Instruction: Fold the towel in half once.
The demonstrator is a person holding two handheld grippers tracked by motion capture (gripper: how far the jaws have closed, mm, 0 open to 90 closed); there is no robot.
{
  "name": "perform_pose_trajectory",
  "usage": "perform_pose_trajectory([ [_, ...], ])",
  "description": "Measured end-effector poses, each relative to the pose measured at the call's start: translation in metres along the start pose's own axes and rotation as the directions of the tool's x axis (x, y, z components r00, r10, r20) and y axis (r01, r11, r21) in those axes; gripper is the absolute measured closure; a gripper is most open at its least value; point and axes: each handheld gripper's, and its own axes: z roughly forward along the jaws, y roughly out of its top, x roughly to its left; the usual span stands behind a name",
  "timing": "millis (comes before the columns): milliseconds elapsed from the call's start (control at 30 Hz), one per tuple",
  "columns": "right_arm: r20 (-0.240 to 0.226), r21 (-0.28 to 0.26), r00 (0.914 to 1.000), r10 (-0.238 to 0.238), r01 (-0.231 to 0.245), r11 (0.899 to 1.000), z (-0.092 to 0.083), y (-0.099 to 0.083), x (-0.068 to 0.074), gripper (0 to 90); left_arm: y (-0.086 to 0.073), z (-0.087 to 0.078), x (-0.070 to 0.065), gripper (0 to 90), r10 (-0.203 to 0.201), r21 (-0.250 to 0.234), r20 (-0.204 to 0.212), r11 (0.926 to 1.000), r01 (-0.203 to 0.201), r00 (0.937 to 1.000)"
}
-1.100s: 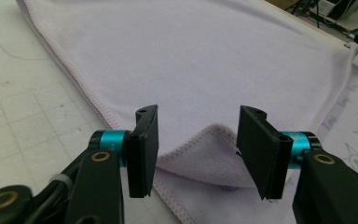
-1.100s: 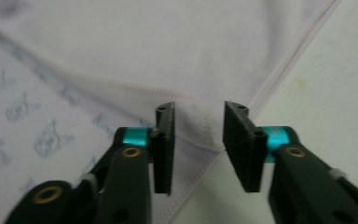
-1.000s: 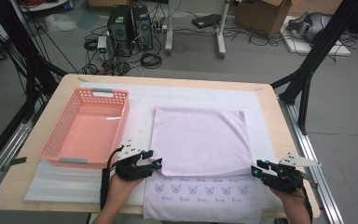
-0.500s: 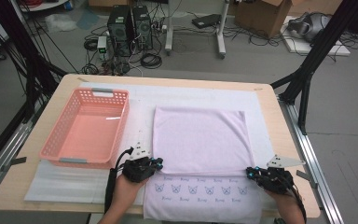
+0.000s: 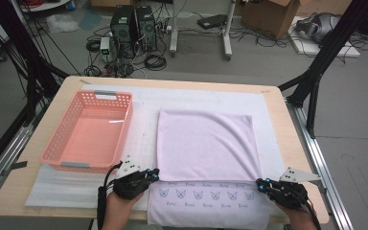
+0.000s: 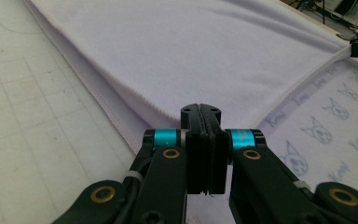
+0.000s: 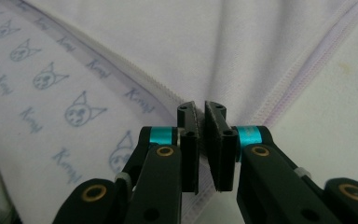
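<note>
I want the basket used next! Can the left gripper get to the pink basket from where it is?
Probably yes. The left gripper sits just beside the pink basket with only bare mat between them, but its jaws are shut on the towel corner, so it must let go first.

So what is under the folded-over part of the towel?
Under the folded flap lies the towel's own lower layer, whose printed band of cat faces shows below the fold's edge. The rest of that layer and the white mat beneath are covered.

A pale lilac cloth towel (image 5: 205,143), folded over its cat-printed border, lies flat at the table's (image 5: 278,103) near edge.
</note>
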Motion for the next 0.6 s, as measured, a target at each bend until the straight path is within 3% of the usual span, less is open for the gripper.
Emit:
perform_pose_trajectory([
  [200,0.001,-0.015,0.9999,-0.013,0.013,1.000,-0.011,-0.009,0.011,84.7,-0.009,-0.018,-0.013,89.9,-0.015,-0.033,-0.021,0.9994,0.014,0.9997],
  [367,0.030,-0.040,0.9993,-0.024,0.025,0.999,-0.016,-0.014,0.017,83.9,-0.016,-0.023,-0.020,88.5,-0.024,-0.049,-0.042,0.9986,0.022,0.9988],
  [467,0.045,-0.045,0.9983,-0.035,0.038,0.998,-0.014,-0.015,0.018,81.7,-0.017,-0.019,-0.020,59.6,-0.071,-0.049,-0.069,0.9965,0.068,0.9951],
  [600,0.053,-0.046,0.9982,-0.027,0.029,0.998,-0.013,-0.016,0.018,78.6,-0.012,-0.008,-0.015,54.0,-0.070,-0.023,-0.074,0.9974,0.068,0.9948],
])
